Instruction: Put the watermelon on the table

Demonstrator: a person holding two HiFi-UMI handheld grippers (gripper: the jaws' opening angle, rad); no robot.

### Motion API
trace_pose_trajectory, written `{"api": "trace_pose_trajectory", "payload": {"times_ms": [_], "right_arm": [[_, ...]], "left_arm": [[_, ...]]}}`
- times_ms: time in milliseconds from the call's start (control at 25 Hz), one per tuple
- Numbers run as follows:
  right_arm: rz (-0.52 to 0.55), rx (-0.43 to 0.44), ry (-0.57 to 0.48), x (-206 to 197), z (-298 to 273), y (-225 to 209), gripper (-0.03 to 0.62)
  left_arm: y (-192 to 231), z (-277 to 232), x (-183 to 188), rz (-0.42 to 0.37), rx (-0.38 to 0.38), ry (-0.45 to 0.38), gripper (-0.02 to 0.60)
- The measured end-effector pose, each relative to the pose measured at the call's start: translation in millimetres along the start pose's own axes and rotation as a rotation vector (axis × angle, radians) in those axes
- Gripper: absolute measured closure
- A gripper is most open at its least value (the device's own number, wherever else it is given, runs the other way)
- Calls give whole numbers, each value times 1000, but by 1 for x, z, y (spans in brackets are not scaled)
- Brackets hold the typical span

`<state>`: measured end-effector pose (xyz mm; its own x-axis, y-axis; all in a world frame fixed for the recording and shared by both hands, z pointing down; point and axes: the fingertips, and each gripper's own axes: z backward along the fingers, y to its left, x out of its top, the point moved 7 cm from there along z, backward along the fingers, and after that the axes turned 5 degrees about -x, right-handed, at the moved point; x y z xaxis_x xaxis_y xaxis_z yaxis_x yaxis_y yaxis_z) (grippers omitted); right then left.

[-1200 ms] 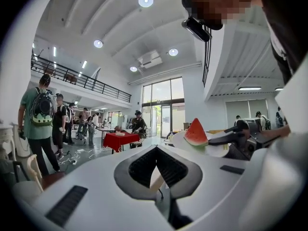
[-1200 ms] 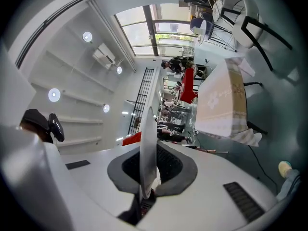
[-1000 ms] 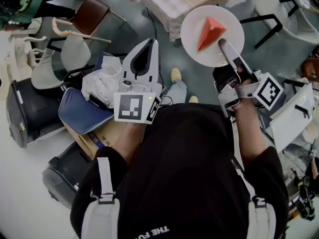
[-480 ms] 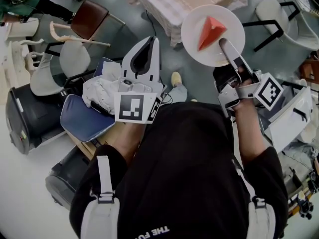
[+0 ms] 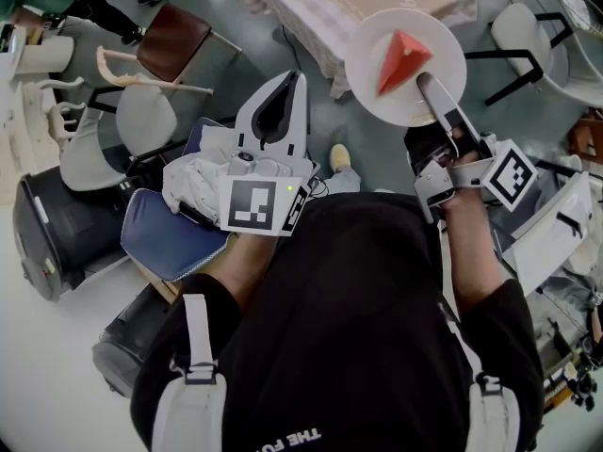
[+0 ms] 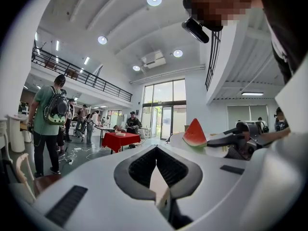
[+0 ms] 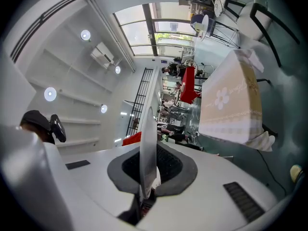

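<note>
Two claws showed, each held level in front of the person. The right claw [image 5: 429,85] was clamped on the near rim of a white plate [image 5: 450,56], and the right gripper view showed the plate's rim [image 7: 148,129] edge-on, pinched between the dark pads. On the plate lay the watermelon [image 5: 399,59], a red wedge with its point turned away from the person. The left gripper view showed it from the side, rind down [image 6: 195,134]. The plate hung in the air, borne by the claw alone. Ahead of it stood the surface [image 5: 325,8] under a pale checked cloth, and from the head view the plate overlapped that surface's near right corner. The left claw [image 5: 285,81] had its jaws together with nothing between them [image 6: 156,150]. Below it on the floor lay a white bundle of cloth [image 5: 200,172] on a blue bag [image 5: 168,235], with a brown-seated chair [image 5: 174,31] beyond.
</note>
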<state>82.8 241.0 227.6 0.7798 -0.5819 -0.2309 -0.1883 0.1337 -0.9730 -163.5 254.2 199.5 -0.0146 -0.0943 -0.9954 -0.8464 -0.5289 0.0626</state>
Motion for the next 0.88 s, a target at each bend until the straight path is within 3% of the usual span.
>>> {"api": "trace_pose_trajectory", "payload": {"times_ms": [320, 880], "right_arm": [[4, 4, -1, -6, -21, -2, 576], [28, 16, 1, -5, -21, 2, 576]], "left_arm": [[21, -3, -3, 5, 2, 7, 571], [18, 0, -6, 4, -6, 2, 571]]}}
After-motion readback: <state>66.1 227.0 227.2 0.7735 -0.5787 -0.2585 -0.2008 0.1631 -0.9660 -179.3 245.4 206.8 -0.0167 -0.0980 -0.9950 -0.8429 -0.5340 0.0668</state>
